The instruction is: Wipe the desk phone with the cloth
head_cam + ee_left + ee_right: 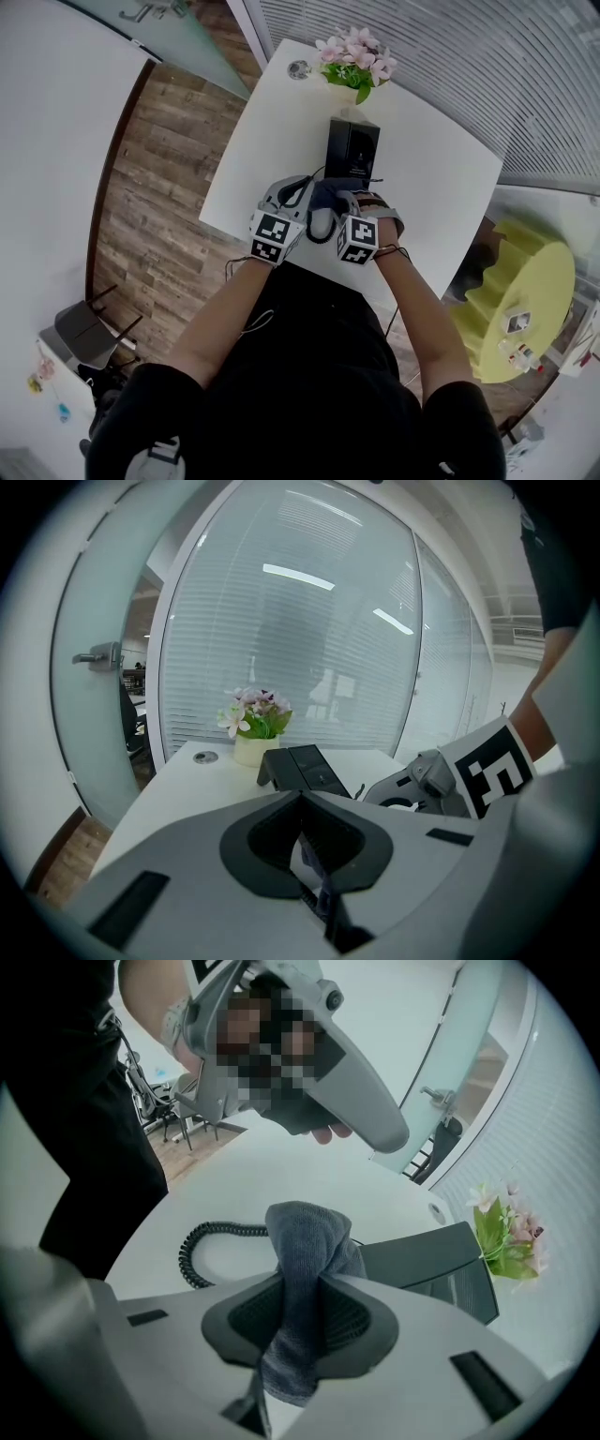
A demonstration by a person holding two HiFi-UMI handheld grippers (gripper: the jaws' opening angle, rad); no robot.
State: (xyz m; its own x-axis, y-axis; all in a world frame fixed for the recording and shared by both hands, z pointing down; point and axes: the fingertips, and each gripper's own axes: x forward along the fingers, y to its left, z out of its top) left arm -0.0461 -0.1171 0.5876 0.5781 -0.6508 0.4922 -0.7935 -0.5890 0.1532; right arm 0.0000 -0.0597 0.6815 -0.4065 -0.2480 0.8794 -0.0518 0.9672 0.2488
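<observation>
The black desk phone [352, 148] stands on the white table [262, 141], in front of a pot of pink flowers [356, 62]. My right gripper [345, 202] is shut on the grey cloth [325, 194], which sticks up from the jaws just before the phone [441, 1260]. In the right gripper view the cloth [306, 1241] hangs over the coiled cord [202, 1244]. My left gripper [286, 194] is next to it on the left, jaws together with nothing in them. In the left gripper view the phone [304, 768] lies ahead of the left gripper [302, 799], and the right gripper [441, 785] is to its right.
A round grommet [298, 68] sits in the table's far corner near the flower pot [251, 750]. Glass walls with blinds close off the far side. A yellow round table [525, 291] is at the right, and a chair [84, 333] stands on the wood floor at the left.
</observation>
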